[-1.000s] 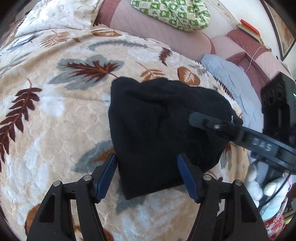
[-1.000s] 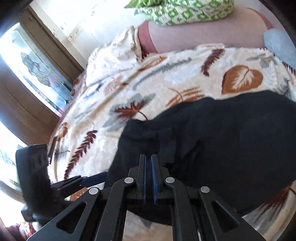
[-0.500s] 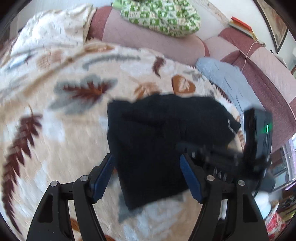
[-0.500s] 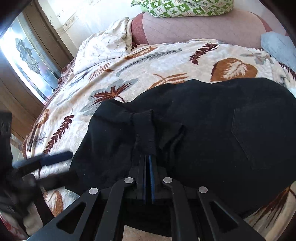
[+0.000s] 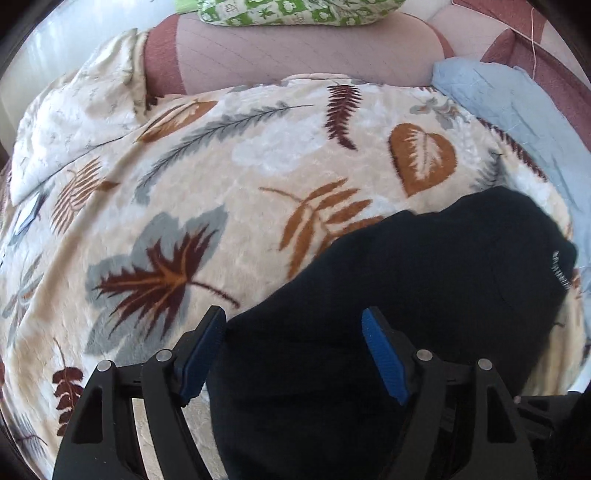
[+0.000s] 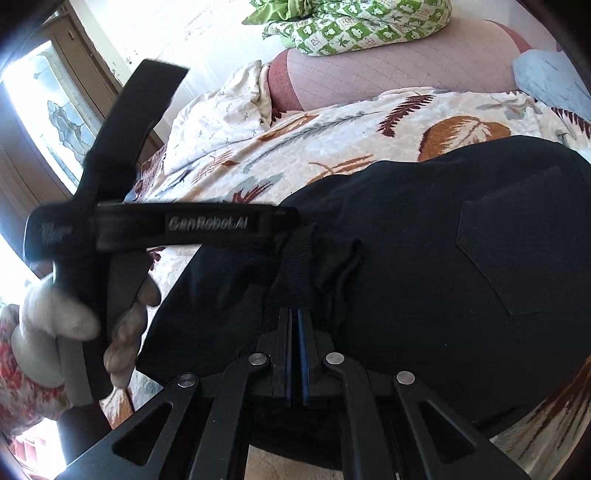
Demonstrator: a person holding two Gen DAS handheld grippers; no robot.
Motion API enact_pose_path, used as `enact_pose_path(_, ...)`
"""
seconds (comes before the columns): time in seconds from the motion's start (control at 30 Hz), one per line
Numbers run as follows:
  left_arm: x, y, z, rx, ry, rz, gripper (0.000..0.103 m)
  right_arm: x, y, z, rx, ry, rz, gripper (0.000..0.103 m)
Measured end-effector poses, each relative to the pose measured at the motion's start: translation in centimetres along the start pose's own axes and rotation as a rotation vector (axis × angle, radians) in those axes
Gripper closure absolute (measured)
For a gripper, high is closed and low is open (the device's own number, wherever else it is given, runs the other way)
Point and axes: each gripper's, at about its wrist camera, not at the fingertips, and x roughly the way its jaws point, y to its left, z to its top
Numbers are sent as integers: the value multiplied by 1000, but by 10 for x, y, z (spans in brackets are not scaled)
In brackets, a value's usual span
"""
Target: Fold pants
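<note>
Black pants (image 5: 424,295) lie folded in a pile on a leaf-patterned blanket (image 5: 221,184). My left gripper (image 5: 293,315) hovers over their near left edge. Its jaws are opening, black cloth lies below the gap, and the blue pads (image 5: 384,354) press on nothing. In the right wrist view the pants (image 6: 461,258) fill the middle, with a back pocket facing up. My right gripper (image 6: 294,314) is shut on a bunched fold with a strap-like loop (image 6: 295,273). The left gripper's fingers (image 6: 221,223) cross just left of that fold, held by a gloved hand (image 6: 55,317).
A pink sofa back (image 5: 295,51) with a green patterned pillow (image 5: 295,11) borders the far side. A light blue cloth (image 5: 517,110) lies at the right, a white cloth (image 5: 74,122) at the far left. Wooden frames with glass (image 6: 48,122) stand beyond the left edge.
My left gripper has swung left across the pants and its jaws stand wider. The right gripper has left its view. The right gripper stays shut on the fold.
</note>
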Motion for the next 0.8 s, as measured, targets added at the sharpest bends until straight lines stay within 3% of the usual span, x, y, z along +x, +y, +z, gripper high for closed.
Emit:
enact_pose_path(0.07, -22, -8, 10, 14, -49, -49, 28, -21, -5, 1, 43, -44, -21, 96)
enact_pose_path(0.13, -42, -22, 20, 59, -98, -85, 28, -54, -22, 1, 112, -145, -37, 96)
enact_pose_path(0.23, -52, -53, 39, 133, -106, -167, 27, -95, -63, -4, 280, -263, -94, 88)
enact_pose_path(0.3, -49, -75, 50, 161, -96, -230, 27, -116, -97, -13, 421, -306, -178, 53)
enact_pose_path(0.33, -47, -86, 53, 172, -93, -260, 28, -123, -111, -19, 479, -324, -208, 48)
enact_pose_path(0.47, -20, -140, 73, 228, -47, -310, 28, -132, -138, -30, 607, -345, -193, 46)
enact_pose_path(0.8, 58, -220, 95, 339, 112, -344, 28, -106, -171, -25, 695, -270, -164, 47)
